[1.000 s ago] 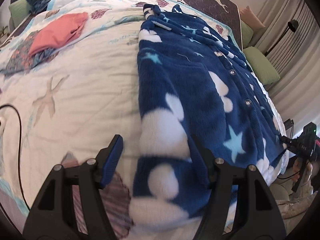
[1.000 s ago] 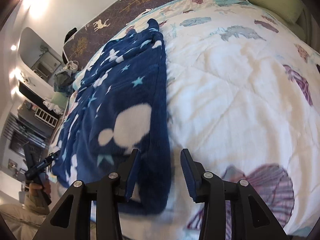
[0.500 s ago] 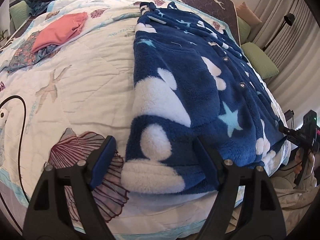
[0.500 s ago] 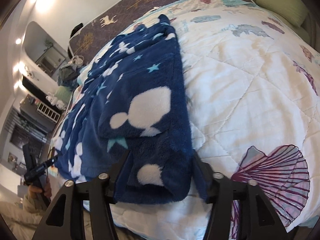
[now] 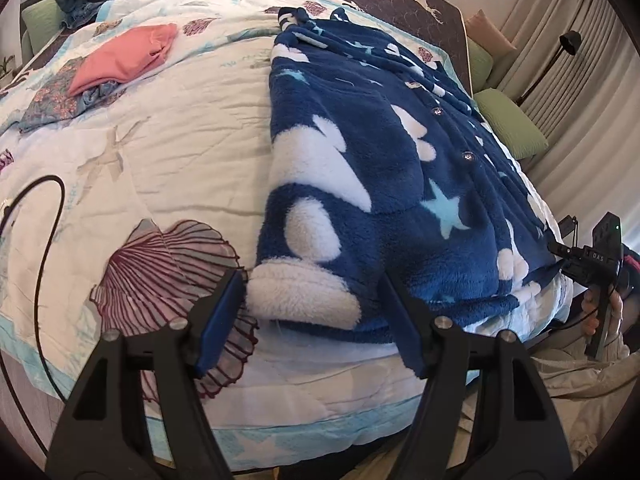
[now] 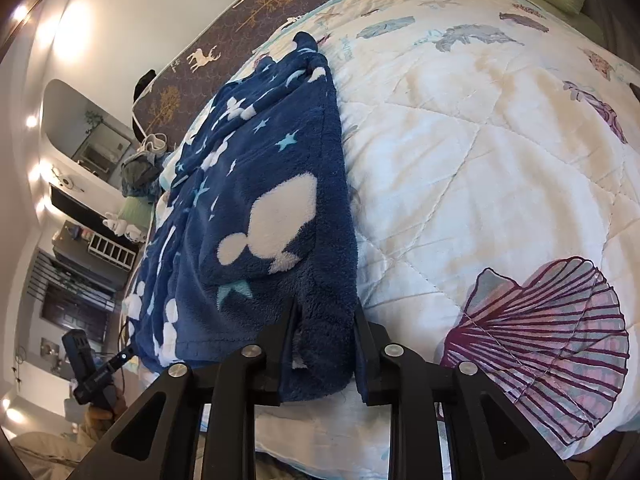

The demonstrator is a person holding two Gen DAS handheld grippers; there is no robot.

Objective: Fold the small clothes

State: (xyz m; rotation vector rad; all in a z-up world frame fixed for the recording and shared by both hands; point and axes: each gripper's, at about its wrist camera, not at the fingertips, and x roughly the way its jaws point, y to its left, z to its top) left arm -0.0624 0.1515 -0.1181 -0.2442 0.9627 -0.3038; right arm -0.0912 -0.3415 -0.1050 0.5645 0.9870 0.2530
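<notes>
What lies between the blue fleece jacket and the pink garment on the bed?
Only bare quilt lies between the blue fleece jacket and the pink garment, seen from the left wrist.

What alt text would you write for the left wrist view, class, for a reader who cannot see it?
The open left tongs straddle the near hem of a blue fleece jacket with white and pale-blue star patches, spread on a white shell-print quilt. A folded pink garment lies at the far left of the bed.

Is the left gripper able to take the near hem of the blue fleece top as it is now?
Probably yes: the left gripper is open, with the hem of the blue fleece top lying between its fingers and nothing covering it.
</notes>
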